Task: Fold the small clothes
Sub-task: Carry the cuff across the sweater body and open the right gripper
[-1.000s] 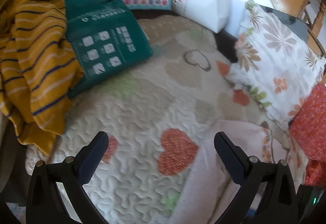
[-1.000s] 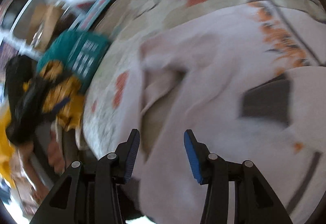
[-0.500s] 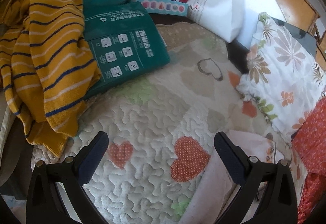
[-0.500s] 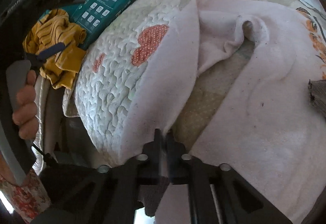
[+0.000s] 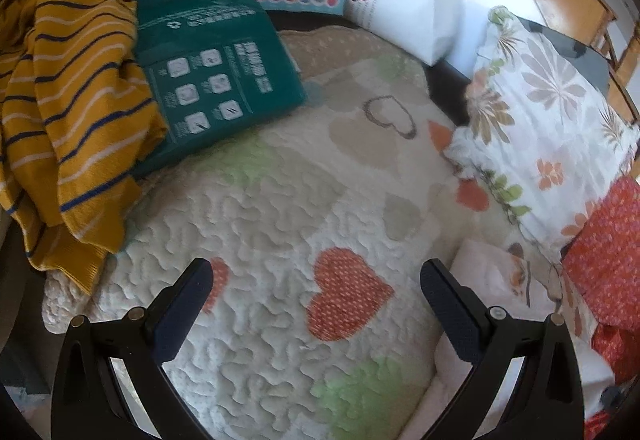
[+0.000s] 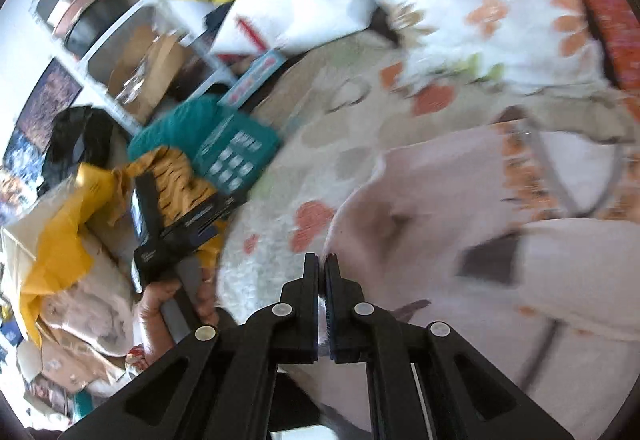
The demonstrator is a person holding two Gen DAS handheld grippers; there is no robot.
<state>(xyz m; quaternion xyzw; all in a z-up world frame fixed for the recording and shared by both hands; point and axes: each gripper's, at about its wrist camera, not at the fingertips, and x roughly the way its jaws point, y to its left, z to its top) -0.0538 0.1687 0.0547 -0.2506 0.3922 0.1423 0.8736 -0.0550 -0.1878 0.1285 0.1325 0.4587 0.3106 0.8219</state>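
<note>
A slip is the chief risk judged here: the pale pink small cotton garment with an orange and grey print (image 6: pixel 460 208) appears to be pinched only by a thin edge, so a quick pull could free the cloth and leave the fold lopsided. The blur in the right wrist view suggests fast motion, which would make this more likely. A second risk is that the garment is dragged over the bumpy cream quilted cover with red and green hearts (image 5: pixel 280 208) and bunched rather than laid flat.

The right gripper (image 6: pixel 321 264) is seen with its jaws pressed together, and the garment's near edge seems to be caught between them; the rest of the garment is spread ahead and to the right of the tips. The left gripper (image 5: pixel 316 300) is held wide apart with nothing between its fingers, hovering above the quilted cover. A corner of the garment (image 5: pixel 500 280) lies just beyond its right finger, apparently untouched. A mustard knitted garment with navy and white stripes (image 5: pixel 68 112) is heaped ahead and left.
</note>
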